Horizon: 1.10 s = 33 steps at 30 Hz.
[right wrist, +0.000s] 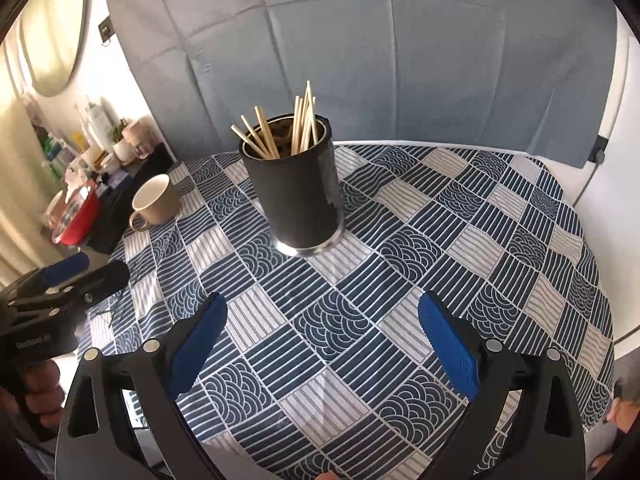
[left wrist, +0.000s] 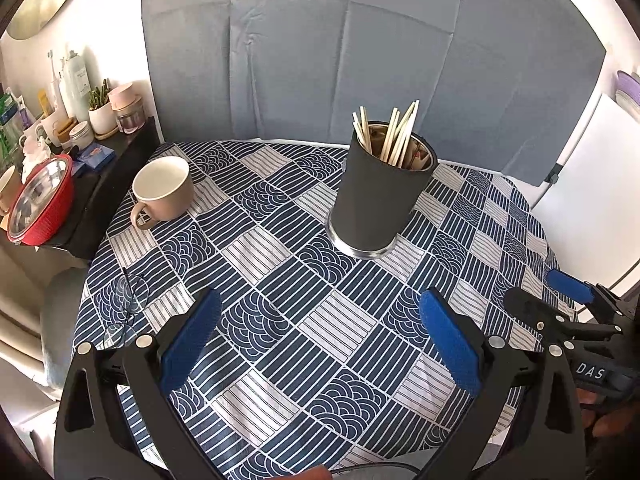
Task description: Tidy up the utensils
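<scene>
Left wrist view: a round table under a blue-and-white patterned tablecloth (left wrist: 280, 248) fills the scene, with a grey backdrop (left wrist: 360, 48) at the far side. Centre-right and toward the far edge stands a dark cylindrical holder (left wrist: 380, 196), upright, with a bundle of pale chopsticks (left wrist: 394, 132) fanned out of its mouth. A beige mug (left wrist: 164, 190), apparently empty, sits well apart at the far left. Near the left edge lies a pair of thin-rimmed glasses (left wrist: 128, 296).

Both tools hover low at the near side, carrying nothing. The left gripper (left wrist: 320, 340) has its blue pads spread wide over bare cloth. The right gripper (right wrist: 322, 344) is likewise spread wide in its own view.

No loose utensil shows on the cloth, so sorting looks either finished or about to start from the holder. A likely next move would be a reach forward to the chopstick tips, needing a much narrower pinch and a straight lift to avoid tipping the holder.
</scene>
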### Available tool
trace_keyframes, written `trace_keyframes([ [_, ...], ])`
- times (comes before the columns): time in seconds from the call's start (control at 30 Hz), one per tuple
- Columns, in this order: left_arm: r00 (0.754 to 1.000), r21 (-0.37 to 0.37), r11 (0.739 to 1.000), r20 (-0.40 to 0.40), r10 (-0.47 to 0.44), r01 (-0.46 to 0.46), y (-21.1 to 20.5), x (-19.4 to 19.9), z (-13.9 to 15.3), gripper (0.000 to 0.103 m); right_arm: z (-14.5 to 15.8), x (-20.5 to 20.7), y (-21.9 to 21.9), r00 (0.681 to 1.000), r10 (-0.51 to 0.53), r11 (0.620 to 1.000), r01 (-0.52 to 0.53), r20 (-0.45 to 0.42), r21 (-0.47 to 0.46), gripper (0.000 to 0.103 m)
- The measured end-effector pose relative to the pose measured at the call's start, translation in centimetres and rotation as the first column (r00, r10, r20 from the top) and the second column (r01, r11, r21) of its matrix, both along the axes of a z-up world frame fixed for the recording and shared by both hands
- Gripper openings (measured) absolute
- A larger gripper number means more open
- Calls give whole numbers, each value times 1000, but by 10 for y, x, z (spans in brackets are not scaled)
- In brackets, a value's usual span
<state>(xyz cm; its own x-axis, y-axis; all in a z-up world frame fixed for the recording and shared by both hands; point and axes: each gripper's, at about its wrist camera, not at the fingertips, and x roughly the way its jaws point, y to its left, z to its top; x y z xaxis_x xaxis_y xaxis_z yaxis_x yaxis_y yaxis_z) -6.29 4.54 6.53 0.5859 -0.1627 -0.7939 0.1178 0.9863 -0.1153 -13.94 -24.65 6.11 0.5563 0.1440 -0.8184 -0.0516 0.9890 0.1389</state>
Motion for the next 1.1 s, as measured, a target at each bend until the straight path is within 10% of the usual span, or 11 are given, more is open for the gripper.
trace_keyframes([
  [1.1,999,-5,1000,-19,-30,30,-4,-9,-1,97,0,-8,2,1000,15,1000,-15,-8,-3,93],
])
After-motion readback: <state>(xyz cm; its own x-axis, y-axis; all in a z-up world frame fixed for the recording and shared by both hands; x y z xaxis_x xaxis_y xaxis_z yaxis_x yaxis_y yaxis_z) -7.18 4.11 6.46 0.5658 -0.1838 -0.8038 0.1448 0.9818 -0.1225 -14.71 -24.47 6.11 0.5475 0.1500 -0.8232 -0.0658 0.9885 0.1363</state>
